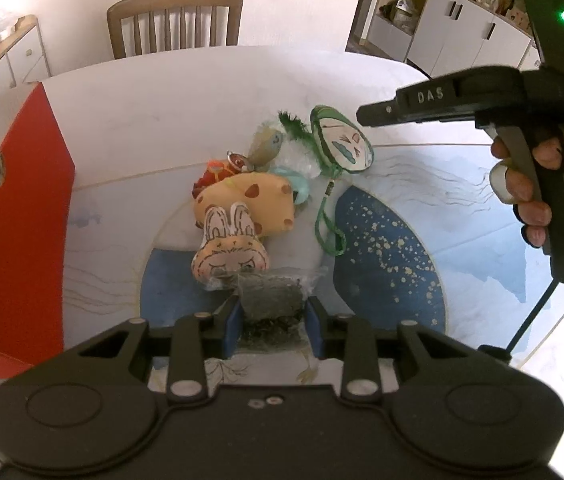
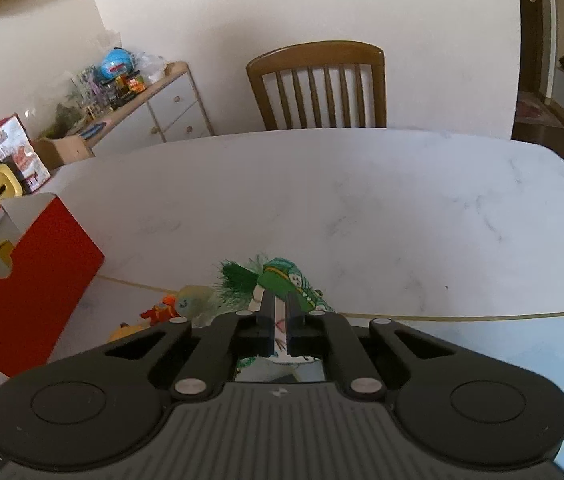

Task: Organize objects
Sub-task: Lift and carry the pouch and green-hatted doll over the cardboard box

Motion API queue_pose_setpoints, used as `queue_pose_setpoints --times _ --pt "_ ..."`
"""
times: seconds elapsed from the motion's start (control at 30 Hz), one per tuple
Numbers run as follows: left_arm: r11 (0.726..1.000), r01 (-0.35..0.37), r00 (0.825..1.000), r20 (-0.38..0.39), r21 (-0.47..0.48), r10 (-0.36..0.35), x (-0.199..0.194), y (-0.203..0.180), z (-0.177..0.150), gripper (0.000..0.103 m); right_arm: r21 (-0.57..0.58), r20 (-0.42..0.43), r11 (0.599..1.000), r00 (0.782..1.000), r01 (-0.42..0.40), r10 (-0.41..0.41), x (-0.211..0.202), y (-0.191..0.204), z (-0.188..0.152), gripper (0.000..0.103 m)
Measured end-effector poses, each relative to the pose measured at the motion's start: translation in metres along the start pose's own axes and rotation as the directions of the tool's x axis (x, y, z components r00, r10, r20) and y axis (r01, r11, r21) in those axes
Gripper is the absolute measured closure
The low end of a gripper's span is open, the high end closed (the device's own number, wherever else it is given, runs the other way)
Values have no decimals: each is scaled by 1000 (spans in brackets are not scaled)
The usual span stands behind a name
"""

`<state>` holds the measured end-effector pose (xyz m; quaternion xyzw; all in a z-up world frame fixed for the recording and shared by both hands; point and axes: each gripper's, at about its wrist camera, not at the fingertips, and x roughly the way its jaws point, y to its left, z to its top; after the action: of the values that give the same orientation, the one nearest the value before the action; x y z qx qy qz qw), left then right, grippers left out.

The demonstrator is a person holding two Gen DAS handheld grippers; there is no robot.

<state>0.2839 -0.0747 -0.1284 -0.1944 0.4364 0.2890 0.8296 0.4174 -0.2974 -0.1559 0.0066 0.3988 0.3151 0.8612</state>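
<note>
At nine o'clock in the left wrist view a red box [image 1: 17, 216] stands on the counter [image 1: 201, 92]. The left gripper [image 1: 271, 320] reaches forward low over the blue-patterned mat [image 1: 394, 256], its jaws clamped on a grey mesh bag [image 1: 271, 296] in clear wrapping. Touching the bag at twelve o'clock lies a bunny-faced plush [image 1: 229, 256], leaning on a spotted tan cushion [image 1: 249, 204]. Beyond that sit a small orange-red toy [image 1: 211, 174], a grey-green plush [image 1: 265, 146] and a green-rimmed pouch [image 1: 342, 140] with a cord trailing toward six o'clock. At two o'clock the right gripper [image 1: 366, 114] hangs above the pouch, tip pointing toward nine o'clock, a hand [image 1: 522, 188] wrapped round its grip.

In the right wrist view its jaws [image 2: 279, 320] stand nearly together with a thin gap; the green pouch [image 2: 286, 276] lies below and just past the tips, and I cannot tell whether they touch it.
</note>
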Motion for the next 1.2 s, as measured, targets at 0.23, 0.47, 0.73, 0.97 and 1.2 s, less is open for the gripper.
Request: queue_pose_setpoints --times 0.23,0.47,0.73,0.97,1.2 --pt "1000 -2 1000 -4 -11 2 -3 3 -3 71 59 -11 998 1000 -3 4 8 -5 0 79" --pt "999 -8 1000 -20 -43 7 0 8 -6 71 28 -37 1000 999 -5 6 25 -4 0 38" --pt "998 -17 1000 -22 -56 15 2 10 -3 71 77 -71 997 997 -1 6 50 -21 -4 38" --pt "998 -22 1000 -24 -62 20 2 10 -2 71 63 -71 998 997 -7 11 52 -20 -7 38" --pt "998 -22 1000 -17 -60 21 0 11 -1 71 41 -59 999 998 4 -1 41 -16 -15 47"
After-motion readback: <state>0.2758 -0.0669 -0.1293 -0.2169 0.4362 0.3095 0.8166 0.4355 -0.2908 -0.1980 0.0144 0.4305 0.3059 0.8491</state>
